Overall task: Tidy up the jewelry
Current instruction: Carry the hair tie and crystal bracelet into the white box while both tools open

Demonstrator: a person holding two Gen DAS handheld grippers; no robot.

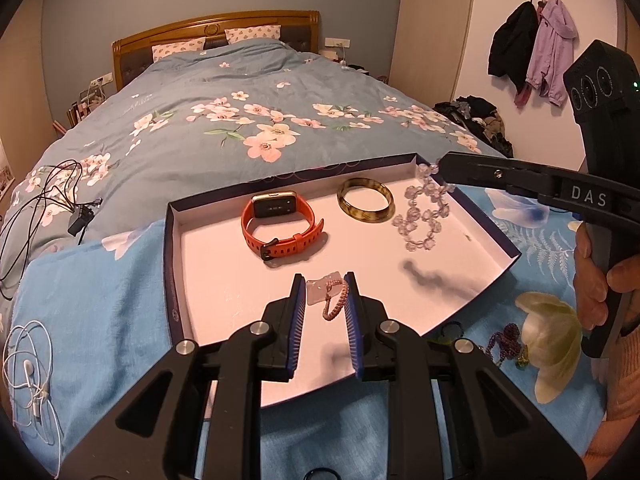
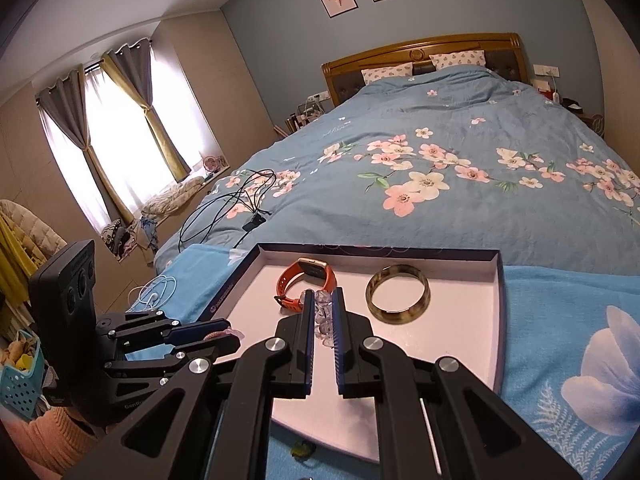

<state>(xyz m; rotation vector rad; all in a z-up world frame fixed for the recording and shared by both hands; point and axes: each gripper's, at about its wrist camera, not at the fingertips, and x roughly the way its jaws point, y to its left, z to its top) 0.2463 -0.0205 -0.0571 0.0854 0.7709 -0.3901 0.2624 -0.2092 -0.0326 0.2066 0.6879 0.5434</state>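
On the bed (image 1: 224,128), at its near end, a shallow tray (image 1: 172,248) on a blue towel (image 1: 96,304). Toward the tray's far left: an orange watch (image 1: 280,224), lying on the floor of the tray. Low at the near edge: the left gripper (image 1: 322,294), jaws nearly closed on a pink braided cord (image 1: 334,300) with a clear tag, held over the tray. Further right, toward the far edge: a mottled bangle (image 1: 366,205), flat and apart from the watch. Beside the far right corner: the right gripper (image 2: 322,312), jaws almost shut on a clear bead bracelet (image 1: 420,216), its loose end hanging down to the tray floor just beside the bangle. Off the tray, past its near right edge: purple beads (image 1: 506,338) and a green piece on the towel, not yet gathered.

Possible trouble: beads dragging over the bangle or draping across it on release, tangling the two; cord slipping from a light pinch; tray shifting on soft bedding under any downward press.

Hard to make out: exact point of grip on the beads, blurred in the right wrist view; the green piece, partly hidden by the left gripper's arm; a dark smear on the tray floor, probably shadow.
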